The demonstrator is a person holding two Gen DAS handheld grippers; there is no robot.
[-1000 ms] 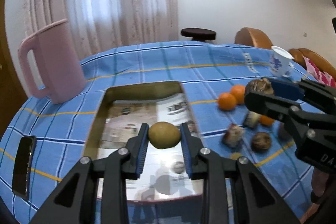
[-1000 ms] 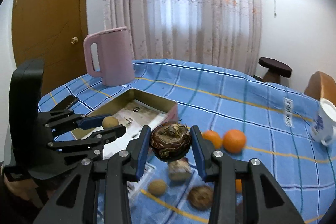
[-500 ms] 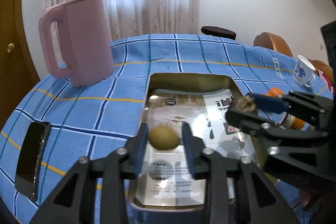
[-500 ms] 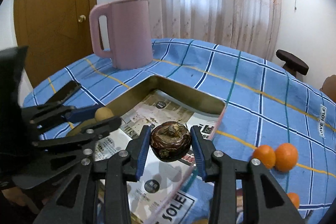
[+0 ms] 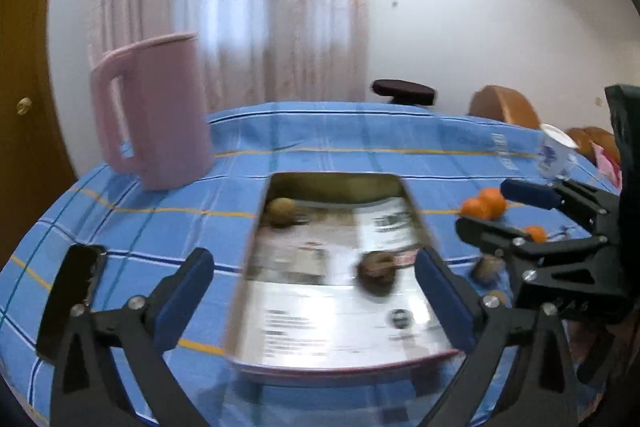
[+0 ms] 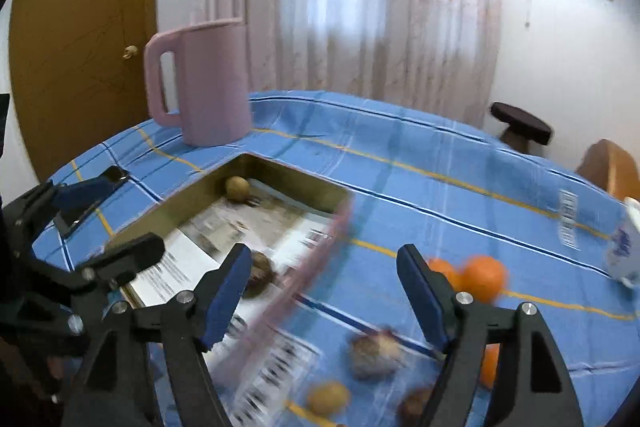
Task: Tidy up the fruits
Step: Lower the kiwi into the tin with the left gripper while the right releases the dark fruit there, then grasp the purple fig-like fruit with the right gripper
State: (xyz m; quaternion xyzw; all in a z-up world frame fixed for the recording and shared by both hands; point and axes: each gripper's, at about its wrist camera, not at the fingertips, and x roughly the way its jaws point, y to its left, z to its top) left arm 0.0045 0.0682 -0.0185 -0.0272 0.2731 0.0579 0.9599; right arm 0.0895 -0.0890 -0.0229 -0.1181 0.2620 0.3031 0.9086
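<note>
Both the left hand-held gripper (image 5: 316,279) and the right hand-held gripper (image 6: 324,287) are gaping wide, holding nothing. A kiwi (image 5: 282,211) and a dark fruit (image 5: 378,271) are lying in the tray (image 5: 340,183). Oranges (image 6: 474,277) are sitting on the desk (image 6: 400,195) near the right gripper.

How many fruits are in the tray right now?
2: a yellowish fruit in the tray's far corner, and a dark brown fruit nearer the right side. None appear hidden.
</note>
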